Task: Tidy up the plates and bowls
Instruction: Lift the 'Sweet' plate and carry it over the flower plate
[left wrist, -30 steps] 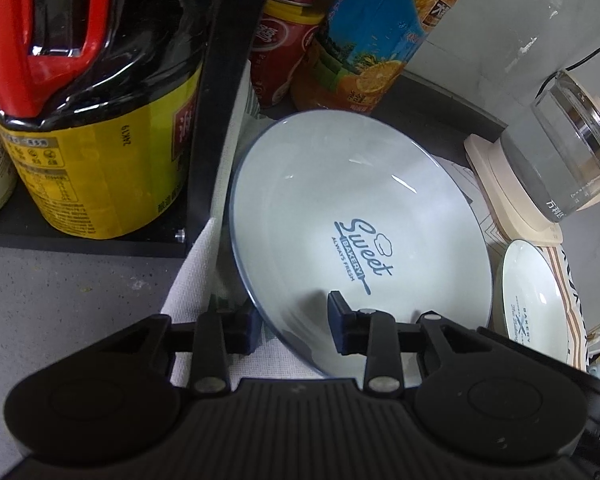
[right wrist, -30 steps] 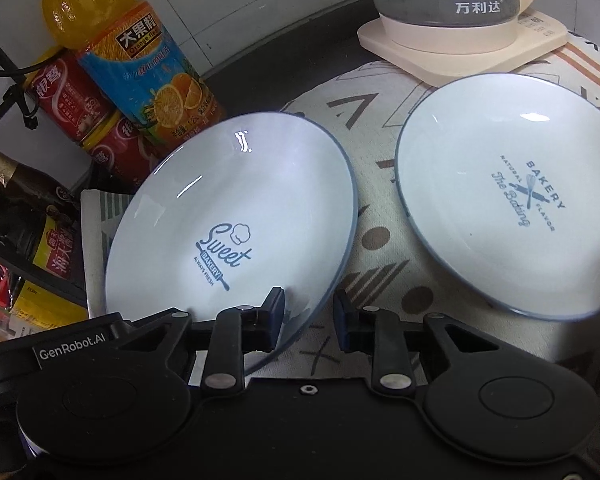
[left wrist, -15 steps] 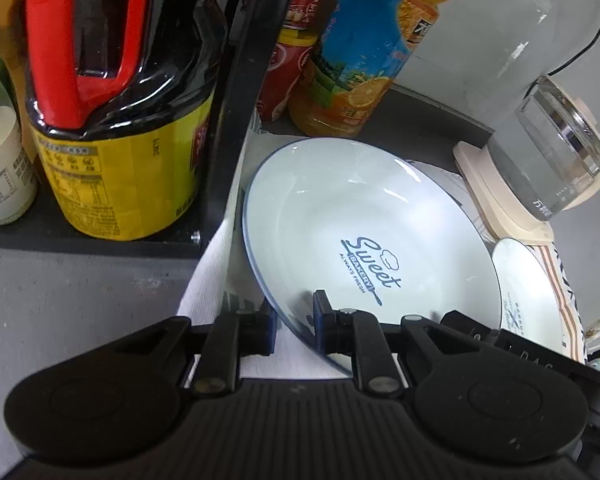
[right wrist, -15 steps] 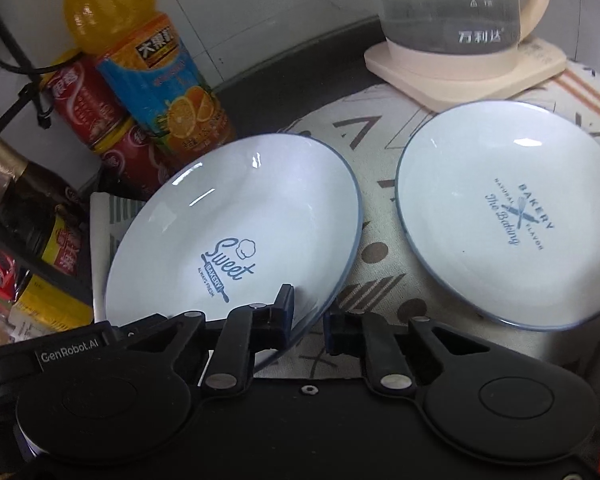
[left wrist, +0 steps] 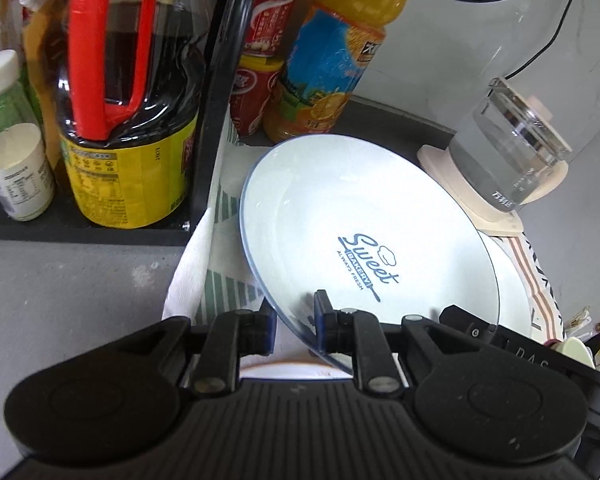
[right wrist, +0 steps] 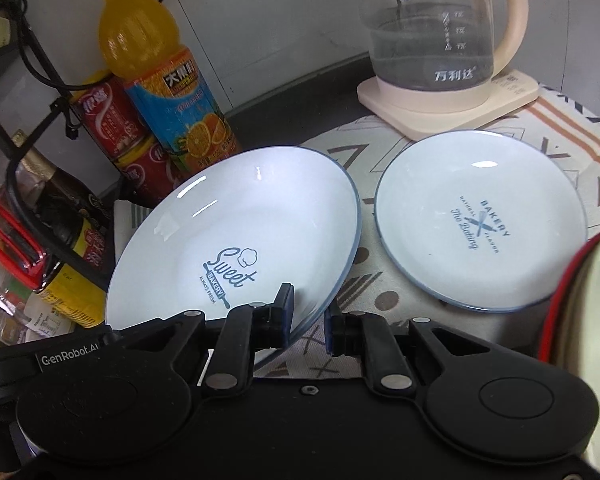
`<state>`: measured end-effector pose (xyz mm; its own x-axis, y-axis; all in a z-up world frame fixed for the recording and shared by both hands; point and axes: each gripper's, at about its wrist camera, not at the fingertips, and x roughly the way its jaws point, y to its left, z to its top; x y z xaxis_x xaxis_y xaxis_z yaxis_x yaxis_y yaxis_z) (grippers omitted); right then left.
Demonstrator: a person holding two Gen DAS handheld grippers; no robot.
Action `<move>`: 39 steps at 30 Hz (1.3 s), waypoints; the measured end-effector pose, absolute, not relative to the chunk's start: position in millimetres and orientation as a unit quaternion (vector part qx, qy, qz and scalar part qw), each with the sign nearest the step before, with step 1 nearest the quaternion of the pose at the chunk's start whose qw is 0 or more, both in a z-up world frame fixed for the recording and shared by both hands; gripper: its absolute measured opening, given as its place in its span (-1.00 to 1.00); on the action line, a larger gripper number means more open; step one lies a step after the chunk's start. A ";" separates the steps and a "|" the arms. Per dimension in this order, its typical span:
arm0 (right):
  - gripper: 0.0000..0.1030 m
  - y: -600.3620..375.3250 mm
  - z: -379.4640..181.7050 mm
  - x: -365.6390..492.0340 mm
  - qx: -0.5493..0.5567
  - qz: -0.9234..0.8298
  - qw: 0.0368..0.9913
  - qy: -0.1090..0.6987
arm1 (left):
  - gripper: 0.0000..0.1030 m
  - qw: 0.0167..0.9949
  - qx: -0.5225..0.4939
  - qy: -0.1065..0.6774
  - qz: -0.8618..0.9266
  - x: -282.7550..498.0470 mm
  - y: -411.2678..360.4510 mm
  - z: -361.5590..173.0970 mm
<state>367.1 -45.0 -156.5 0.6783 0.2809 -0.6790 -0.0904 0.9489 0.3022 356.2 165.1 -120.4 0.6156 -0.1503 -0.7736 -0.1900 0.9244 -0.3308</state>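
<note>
Both grippers clamped on the near rim of the "Sweet Bakery" plate [right wrist: 236, 248], plate tilted up off the patterned cloth [right wrist: 380, 292].

Left gripper [left wrist: 294, 326]: one finger under the rim, one over; jaws closed onto it. Right gripper [right wrist: 308, 320]: likewise pinching the same rim, just beside the left. Far edge of the held plate sits close to the orange juice bottle [right wrist: 168, 92] and red cans [right wrist: 112, 120]; black rack post [left wrist: 216, 92] just left of it. Second plate [right wrist: 480, 220], "The Baking", lies flat right of the held plate, edges near, a narrow strip of cloth between. Kettle base [right wrist: 448, 100] behind it.
</note>
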 end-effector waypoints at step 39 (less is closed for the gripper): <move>-0.72 -93.1 -148.0 245.0 0.071 0.183 0.905 0.377 | -0.65 0.870 -0.230 0.427 0.090 200.7 115.2 -108.0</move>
<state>245.0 -93.1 -148.0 0.6482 0.3851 -0.6569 -0.2783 0.9228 0.2663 200.7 115.2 -108.0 0.6185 -0.0403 -0.7847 -0.3528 0.8781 -0.3232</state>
